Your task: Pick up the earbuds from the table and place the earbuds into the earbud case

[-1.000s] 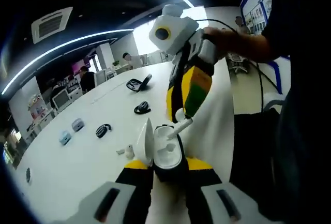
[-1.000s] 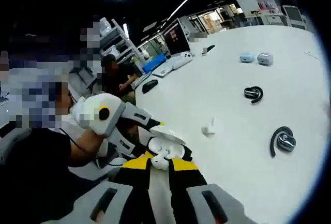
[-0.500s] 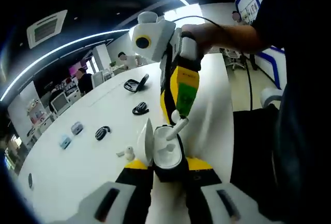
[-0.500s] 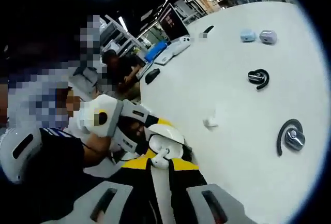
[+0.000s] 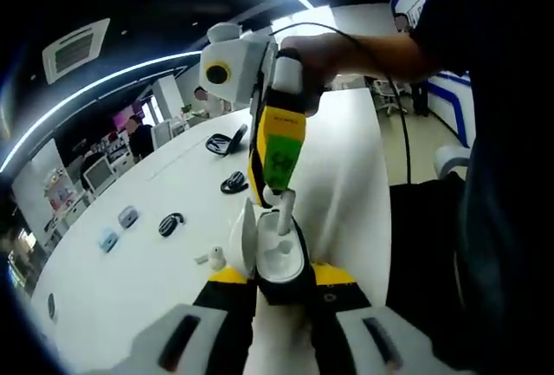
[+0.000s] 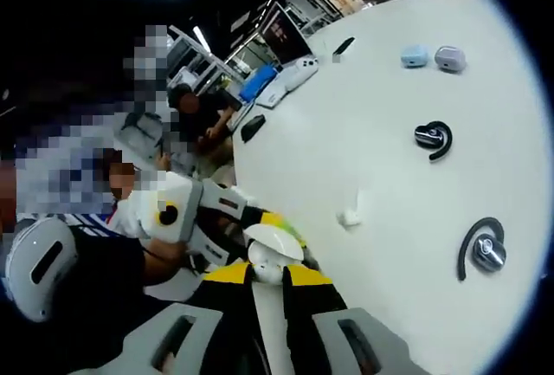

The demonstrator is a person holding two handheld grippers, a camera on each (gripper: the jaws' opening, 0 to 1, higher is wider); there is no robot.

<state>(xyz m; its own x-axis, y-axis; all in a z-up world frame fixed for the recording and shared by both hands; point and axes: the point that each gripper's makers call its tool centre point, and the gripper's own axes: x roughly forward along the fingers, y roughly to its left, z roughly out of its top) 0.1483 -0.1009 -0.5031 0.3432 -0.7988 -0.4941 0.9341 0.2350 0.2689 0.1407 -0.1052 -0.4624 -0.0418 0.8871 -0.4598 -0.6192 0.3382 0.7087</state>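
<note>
Standing now upright over the open earbud case (image 5: 279,255) — a second ago it lay slanted — the white earbud (image 5: 284,204) is pinched in the right gripper (image 5: 275,186). Left gripper (image 5: 279,281) clamps the case; a second earbud (image 5: 213,256) lies on the table (image 5: 130,262).
</note>
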